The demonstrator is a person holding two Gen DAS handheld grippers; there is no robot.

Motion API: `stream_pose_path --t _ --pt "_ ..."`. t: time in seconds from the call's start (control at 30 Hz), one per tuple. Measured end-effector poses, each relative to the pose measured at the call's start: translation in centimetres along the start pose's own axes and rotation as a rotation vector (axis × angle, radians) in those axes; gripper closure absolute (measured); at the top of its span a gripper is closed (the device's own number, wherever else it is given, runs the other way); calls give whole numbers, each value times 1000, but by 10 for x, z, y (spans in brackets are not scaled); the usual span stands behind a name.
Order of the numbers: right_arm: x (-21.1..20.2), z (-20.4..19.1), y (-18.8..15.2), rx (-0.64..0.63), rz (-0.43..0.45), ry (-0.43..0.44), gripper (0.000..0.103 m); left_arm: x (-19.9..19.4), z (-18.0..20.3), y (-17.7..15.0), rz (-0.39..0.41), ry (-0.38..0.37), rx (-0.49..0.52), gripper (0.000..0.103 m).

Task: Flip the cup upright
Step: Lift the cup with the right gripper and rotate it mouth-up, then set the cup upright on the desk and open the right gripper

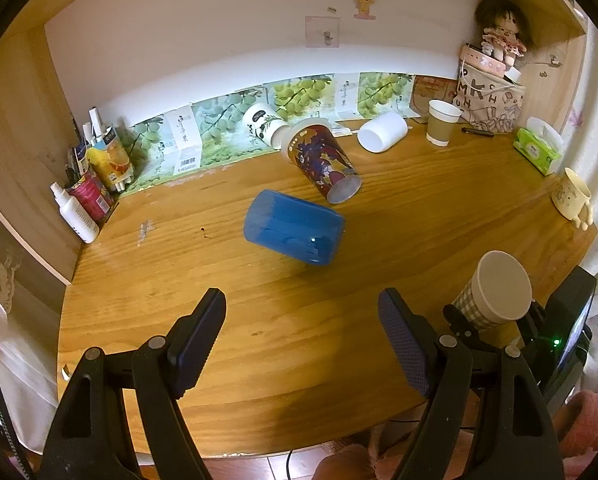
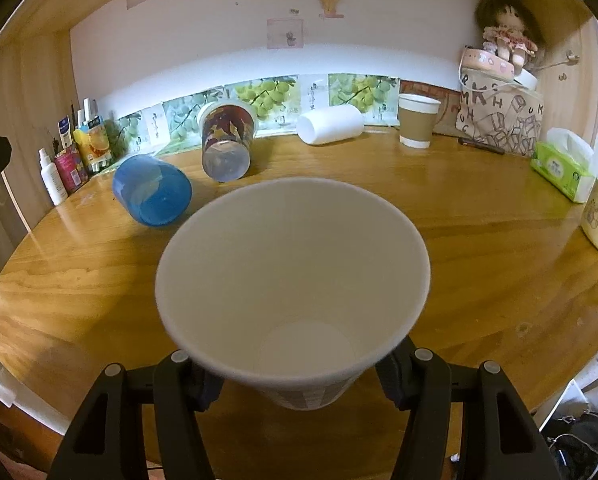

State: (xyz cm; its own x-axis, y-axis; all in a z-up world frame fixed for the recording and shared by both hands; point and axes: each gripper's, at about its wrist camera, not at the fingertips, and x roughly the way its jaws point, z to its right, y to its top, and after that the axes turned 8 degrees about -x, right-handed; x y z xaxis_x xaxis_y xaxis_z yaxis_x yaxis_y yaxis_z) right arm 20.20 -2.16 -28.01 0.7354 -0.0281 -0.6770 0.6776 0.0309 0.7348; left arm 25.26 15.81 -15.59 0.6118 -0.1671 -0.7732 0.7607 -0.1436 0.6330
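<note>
The right gripper [image 2: 299, 380] is closed on the base of a paper cup [image 2: 295, 280], held near the tabletop's [image 2: 499, 264] front right edge with its mouth pointing away from the gripper and tilted upward, not yet upright. The left gripper [image 1: 301, 320] hangs wide open and empty, just beside it. A blue cup [image 1: 293, 234] lies on its side mid-tabletop.

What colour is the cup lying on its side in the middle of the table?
Blue. The blue cup shows best in the left wrist view.
</note>
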Motion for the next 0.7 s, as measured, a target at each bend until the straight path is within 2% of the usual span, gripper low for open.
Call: stream_pose_path --t 0.07,0.17,0.4,0.7 --pt "0 0 -2 -12 -14 9 33 0 3 -1 -3 0 2 21" --pt "-2 -1 -5 -28 -22 23 28 -1 6 -3 -7 5 0 21" --pt "-4 4 -11 -39 -47 47 23 -5 14 -11 -22 31 -2 21" --pt "-23 10 -28 -110 -79 87 22 -19 32 -26 -35 53 -64 21"
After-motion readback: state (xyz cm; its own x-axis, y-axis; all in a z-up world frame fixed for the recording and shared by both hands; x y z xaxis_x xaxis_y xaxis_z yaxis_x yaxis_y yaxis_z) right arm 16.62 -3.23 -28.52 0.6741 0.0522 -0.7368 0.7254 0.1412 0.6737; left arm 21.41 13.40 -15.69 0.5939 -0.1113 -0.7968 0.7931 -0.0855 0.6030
